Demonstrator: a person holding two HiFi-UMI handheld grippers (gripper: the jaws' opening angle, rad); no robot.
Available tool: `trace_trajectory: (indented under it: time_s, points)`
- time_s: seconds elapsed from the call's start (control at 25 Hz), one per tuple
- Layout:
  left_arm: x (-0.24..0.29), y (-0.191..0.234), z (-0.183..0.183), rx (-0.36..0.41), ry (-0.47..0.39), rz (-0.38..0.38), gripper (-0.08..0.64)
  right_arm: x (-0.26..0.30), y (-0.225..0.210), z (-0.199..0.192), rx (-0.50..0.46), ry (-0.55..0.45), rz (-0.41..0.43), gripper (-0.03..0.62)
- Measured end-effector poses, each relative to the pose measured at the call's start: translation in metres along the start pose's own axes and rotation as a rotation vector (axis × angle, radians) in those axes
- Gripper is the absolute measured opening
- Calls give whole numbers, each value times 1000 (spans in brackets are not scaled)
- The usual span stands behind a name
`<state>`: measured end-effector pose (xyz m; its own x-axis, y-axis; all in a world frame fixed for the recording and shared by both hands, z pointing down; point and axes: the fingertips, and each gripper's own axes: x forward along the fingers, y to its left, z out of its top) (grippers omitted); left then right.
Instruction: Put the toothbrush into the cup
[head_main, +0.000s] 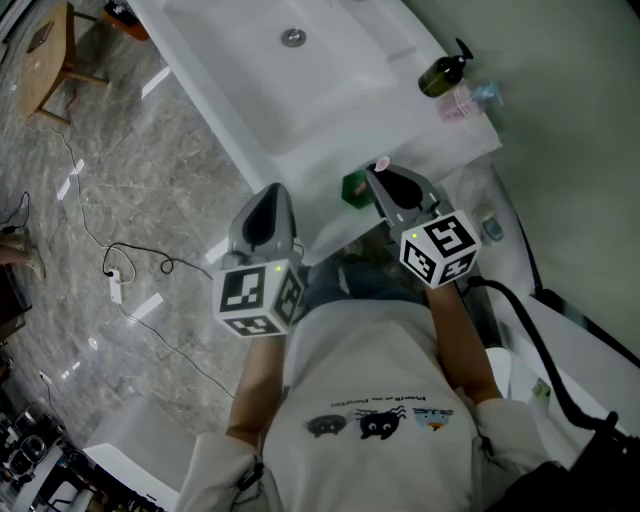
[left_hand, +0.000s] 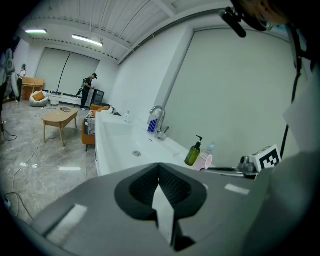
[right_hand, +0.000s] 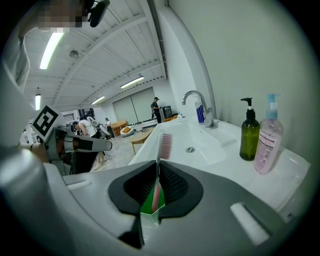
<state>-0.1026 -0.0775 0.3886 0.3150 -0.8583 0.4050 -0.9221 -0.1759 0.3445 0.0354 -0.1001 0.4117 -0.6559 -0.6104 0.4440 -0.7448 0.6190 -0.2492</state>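
**Item:** toothbrush (right_hand: 164, 145), pink, slim plastic.

**Location:** clamped in the right hand-held gripper (right_hand: 157, 172), above the front edge of the white bench (right_hand: 295, 165). It is directly over the green cup (right_hand: 148, 202), which shows through the gap under the jaws.

**Grip state, right:** jaws closed flat on the handle at about mid-length.

**Grip state, left:** the left hand-held gripper (left_hand: 160, 175) has its jaws pressed together with nothing between them. It is held apart from the bench.

**Handling (judged):**
- Light and stiff, with a smooth handle that could swivel or slide in the pads.
- Not fragile.
- The mid-handle hold looks sound, since it leaves the lower end free to enter the cup.

**Orientation:**
- The long axis runs along the jaws.
- The bristle head stands clear past the jaw tips, away from the camera, toward the basin (right_hand: 200, 142).
- The plain handle end points back toward the cup.
- Whether that end is already inside the rim cannot be told.

**Adjacent:** green pump bottle (right_hand: 249, 135) and pink pump bottle (right_hand: 268, 142), well apart at the wall.
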Motion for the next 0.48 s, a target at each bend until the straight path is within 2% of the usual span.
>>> trace_trajectory:
  time_s: [0.48]
  points:
    - [6, 2, 2, 1, 2, 0, 0, 7, -5, 2, -55, 1, -24, 29]
